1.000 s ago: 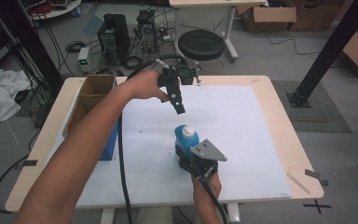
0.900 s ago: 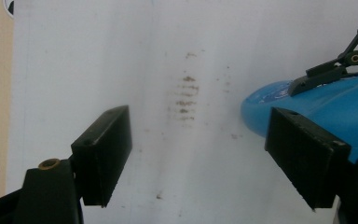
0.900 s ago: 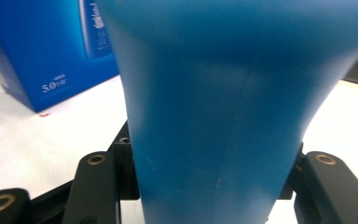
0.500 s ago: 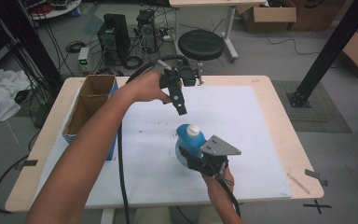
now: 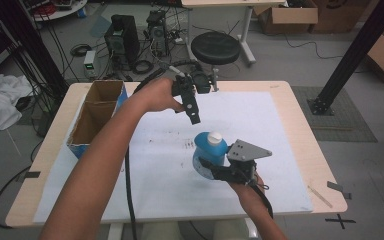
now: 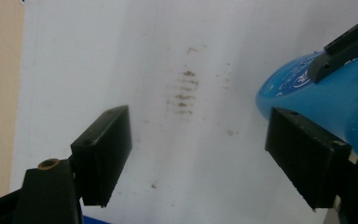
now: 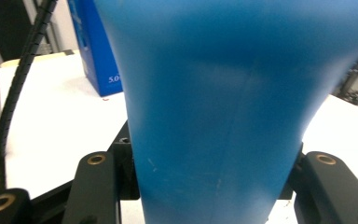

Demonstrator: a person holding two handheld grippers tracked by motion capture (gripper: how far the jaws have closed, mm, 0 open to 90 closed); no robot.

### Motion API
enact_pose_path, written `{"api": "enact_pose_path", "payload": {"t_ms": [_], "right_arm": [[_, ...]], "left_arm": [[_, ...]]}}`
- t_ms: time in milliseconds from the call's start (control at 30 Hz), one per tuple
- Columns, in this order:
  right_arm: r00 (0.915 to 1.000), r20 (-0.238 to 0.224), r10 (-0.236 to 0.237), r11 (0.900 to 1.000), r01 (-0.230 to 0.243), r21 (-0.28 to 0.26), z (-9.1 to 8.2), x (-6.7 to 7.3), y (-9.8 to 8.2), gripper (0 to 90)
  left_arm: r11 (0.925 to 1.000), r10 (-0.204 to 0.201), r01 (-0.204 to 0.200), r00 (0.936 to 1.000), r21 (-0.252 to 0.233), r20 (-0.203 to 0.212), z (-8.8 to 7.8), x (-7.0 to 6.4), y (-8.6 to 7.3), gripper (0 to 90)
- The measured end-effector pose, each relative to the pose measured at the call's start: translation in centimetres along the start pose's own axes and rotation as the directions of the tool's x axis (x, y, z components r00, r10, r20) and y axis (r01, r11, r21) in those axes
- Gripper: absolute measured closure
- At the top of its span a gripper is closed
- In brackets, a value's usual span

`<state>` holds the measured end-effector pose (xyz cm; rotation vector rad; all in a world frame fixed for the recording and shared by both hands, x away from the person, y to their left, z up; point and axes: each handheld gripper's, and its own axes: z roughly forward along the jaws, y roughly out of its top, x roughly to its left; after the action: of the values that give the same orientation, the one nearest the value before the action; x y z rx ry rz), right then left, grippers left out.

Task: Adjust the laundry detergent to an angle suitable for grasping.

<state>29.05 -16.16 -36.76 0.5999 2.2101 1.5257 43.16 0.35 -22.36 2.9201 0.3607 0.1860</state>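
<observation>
Since the earlier frame: the right gripper (image 5: 211, 169) has carried the blue bottle (image 5: 209, 156) a little to the right and up over the near middle of the table, while the left gripper (image 5: 193, 111) has kept its place farther back.
Table (image 5: 300, 150): its white sheet carries a patch of brown smudges (image 6: 182, 91) just left of the bottle; the work can stay over this open middle area.
Cardboard box (image 5: 96, 116): open-topped, at the far left edge, well apart from both grippers; I judge it the likely place for the bottle, though nothing confirms that.
Blue bottle: upright, white cap (image 5: 214, 136) on top, its body clamped low down between the right gripper's fingers.
Right gripper: fingers pinching the bottle from both sides, as the right gripper view (image 7: 214, 186) shows close up.
Left gripper: fingers (image 6: 103, 151) spread with nothing between them, pointing down at the sheet, the bottle just beside the right-hand one.
Doing it well: keep the pinch firm and the bottle upright; bring the spread left fingers squarely around the cap or neck before closing.
Hard to make out: the bottle's base and label are cut off or blurred; the box's inside is in shadow; whether the bottle rests on the sheet cannot be told.
</observation>
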Motion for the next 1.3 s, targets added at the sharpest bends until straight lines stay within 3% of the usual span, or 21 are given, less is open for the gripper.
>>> {"api": "enact_pose_path", "payload": {"t_ms": [267,533,733,967,1133,1300], "right_arm": [[0.9955,-0.089,-0.034,0.999,0.034,0.005,-0.4,-1.4,0.1,44.6],[0.9794,-0.190,-0.067,0.998,0.069,0.000,-0.7,-3.1,0.2,44.6],[0.9604,-0.269,-0.072,0.997,0.073,-0.006,-0.9,-4.5,0.2,44.6],[0.9266,-0.366,-0.088,0.996,0.086,-0.020,-0.4,-5.7,0.1,44.6],[0.9064,-0.406,-0.115,0.993,0.118,-0.018,0.0,-6.0,0.0,44.7],[0.8914,-0.435,-0.126,0.990,0.138,-0.006,0.6,-5.9,-0.2,44.7]], "left_arm": [[0.9999,-0.013,0.013,0.9999,0.012,-0.009,0.0,-0.3,-0.4,23.4],[0.9995,-0.022,0.023,0.9996,0.023,-0.019,0.0,-0.4,-0.6,23.4],[0.9993,-0.024,0.024,0.9994,0.028,-0.023,0.0,-0.5,-0.6,23.4],[0.9992,-0.017,0.018,0.9995,0.037,-0.026,0.0,-0.6,-0.4,23.4],[0.9994,-0.009,0.010,0.9996,0.034,-0.028,0.0,-0.7,-0.3,23.5],[0.9993,-0.010,0.011,0.9996,0.037,-0.025,0.1,-0.6,-0.3,23.5]]}}
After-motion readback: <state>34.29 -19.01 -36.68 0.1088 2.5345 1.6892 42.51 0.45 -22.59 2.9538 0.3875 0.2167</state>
